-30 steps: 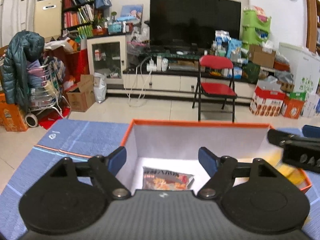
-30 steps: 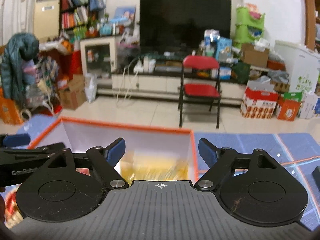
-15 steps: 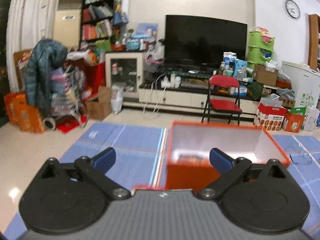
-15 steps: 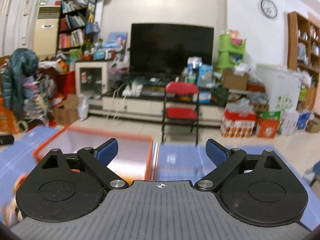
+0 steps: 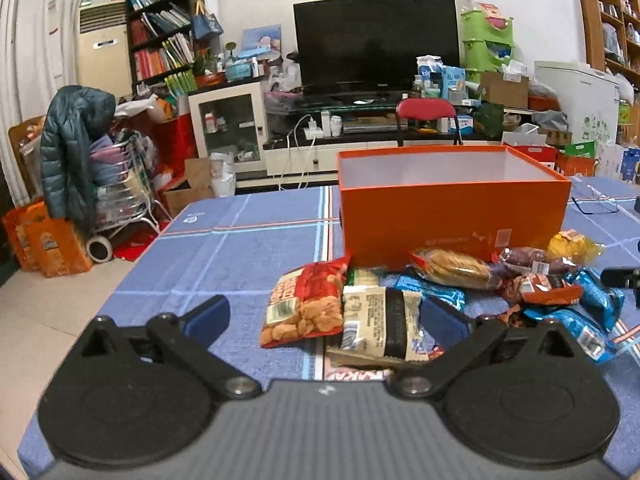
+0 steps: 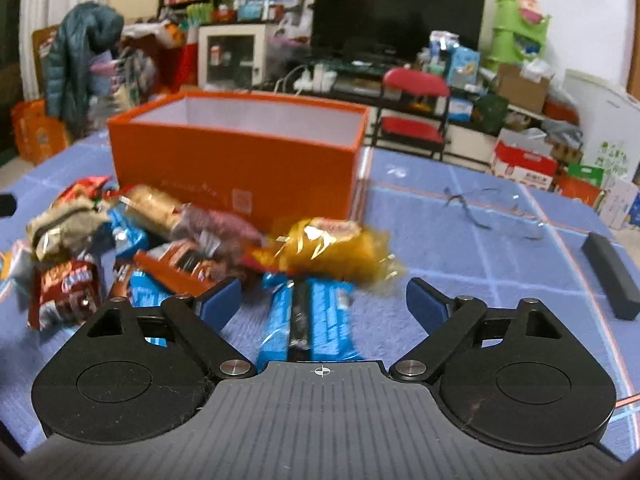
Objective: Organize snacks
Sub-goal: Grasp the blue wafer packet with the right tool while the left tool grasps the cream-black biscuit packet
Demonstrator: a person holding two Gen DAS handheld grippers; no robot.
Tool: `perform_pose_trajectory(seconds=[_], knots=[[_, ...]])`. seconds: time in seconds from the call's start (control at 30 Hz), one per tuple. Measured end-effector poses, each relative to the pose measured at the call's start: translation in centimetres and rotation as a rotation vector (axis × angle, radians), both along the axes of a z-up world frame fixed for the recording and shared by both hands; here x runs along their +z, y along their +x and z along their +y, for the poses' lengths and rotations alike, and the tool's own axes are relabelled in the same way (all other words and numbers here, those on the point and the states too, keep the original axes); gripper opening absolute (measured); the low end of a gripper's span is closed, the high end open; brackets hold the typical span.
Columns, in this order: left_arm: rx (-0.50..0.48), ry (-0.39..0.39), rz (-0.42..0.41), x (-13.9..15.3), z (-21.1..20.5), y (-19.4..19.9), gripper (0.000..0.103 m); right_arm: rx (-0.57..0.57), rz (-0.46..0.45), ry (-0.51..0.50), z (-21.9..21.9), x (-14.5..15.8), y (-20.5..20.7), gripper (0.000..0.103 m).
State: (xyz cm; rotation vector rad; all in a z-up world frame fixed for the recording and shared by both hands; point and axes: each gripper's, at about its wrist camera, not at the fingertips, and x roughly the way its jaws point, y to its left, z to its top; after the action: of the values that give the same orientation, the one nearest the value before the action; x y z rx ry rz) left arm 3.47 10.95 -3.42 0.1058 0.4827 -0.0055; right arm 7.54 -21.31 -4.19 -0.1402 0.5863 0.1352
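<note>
An open orange box stands on the blue tablecloth, with a pile of snack packets in front of it. My left gripper is open wide, low over the pile's left end. A red snack packet and a beige packet with a black band lie between its fingers, untouched. My right gripper hovers at the pile's right end, its jaws closing. A blue packet lies between them, and the pads are clear of it. A yellow packet lies just beyond.
A pair of glasses and a black bar lie on the cloth to the right of the box. The table's left edge drops to the floor. Beyond the table stand a red folding chair and household clutter.
Both grippers have drawn back from above the box and sunk to the snack pile in front of it. The left jaws have spread wider.
</note>
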Motion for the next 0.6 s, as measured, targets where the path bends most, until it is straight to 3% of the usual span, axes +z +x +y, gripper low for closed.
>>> perform_pose_trajectory(seconds=[0.13,0.4,0.6], knots=[[-0.035,-0.038,0.04,-0.6,-1.0,1.7,0.101,0.012,0.001,-0.013,0.1,-1.0,0.3,0.082],[-0.076,-0.019,0.096,-2.4,-3.4,3.6,0.101,0.006,0.063,0.026,-1.0,-2.9,2.0,0.08],[-0.067,-0.023,0.124,-3.0,-3.6,4.2,0.101,0.016,0.1,0.038,-0.4,-3.7,3.1,0.071]])
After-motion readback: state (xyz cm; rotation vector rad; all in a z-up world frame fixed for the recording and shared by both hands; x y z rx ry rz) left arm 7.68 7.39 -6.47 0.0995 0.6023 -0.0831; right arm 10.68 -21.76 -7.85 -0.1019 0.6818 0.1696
